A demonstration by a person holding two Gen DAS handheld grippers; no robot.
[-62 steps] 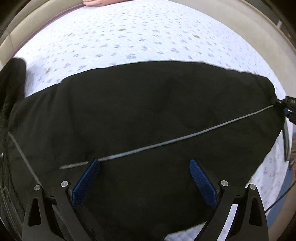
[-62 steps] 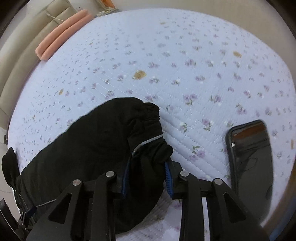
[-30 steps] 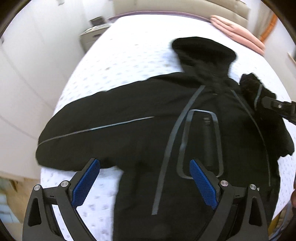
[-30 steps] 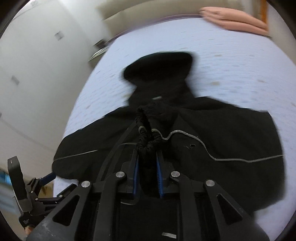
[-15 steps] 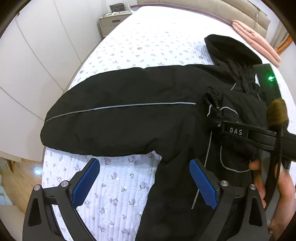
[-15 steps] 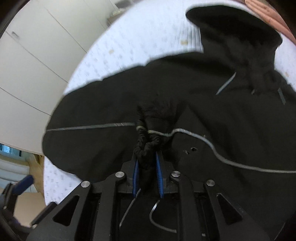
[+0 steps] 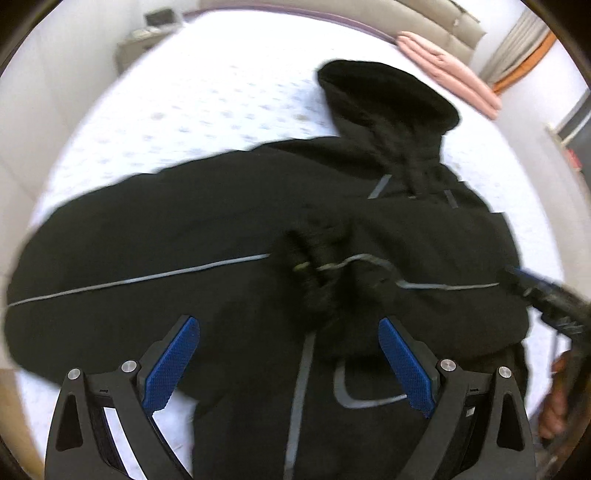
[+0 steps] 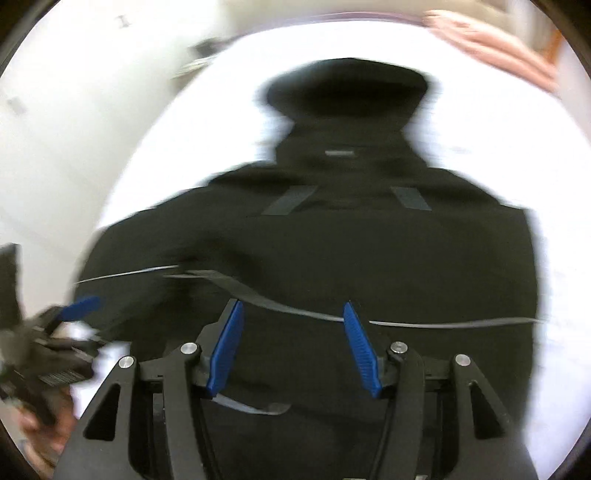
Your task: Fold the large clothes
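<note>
Listing what lies under my two hand-held grippers: one large black hooded jacket with thin grey reflective piping (image 7: 258,229), spread flat on one white quilted bedspread with small purple flowers (image 7: 192,96), hood (image 7: 388,92) toward the padded beige headboard (image 7: 424,14). One sleeve stretches out to the left in my left wrist view, one grey line running along it; the other sleeve is folded in across the chest, its gathered cuff (image 7: 317,258) lying near the jacket's middle. Two short grey strips sit below the hood, one on each shoulder, and one small pale tag shows at the neck (image 8: 339,152), too blurred to read. One grey curved outline, pocket-like, shows low on the front. My left gripper (image 7: 288,365) counts two blue ribbed pads (image 7: 171,363) set wide apart above the jacket's lower front, nothing between them and nothing held. My right gripper (image 8: 293,347) counts two blue pads (image 8: 225,347) likewise; its jaws are opening, parted over the black cloth with the grey piping passing behind them, pressing on nothing. Each gripper shows at the other view's edge with a bare hand (image 7: 554,398) on it; a printed label there is illegible. One bedside cabinet (image 7: 147,40) stands at the far left corner, one pink folded bundle (image 7: 450,70) at the headboard. No brand or writing readable anywhere.
</note>
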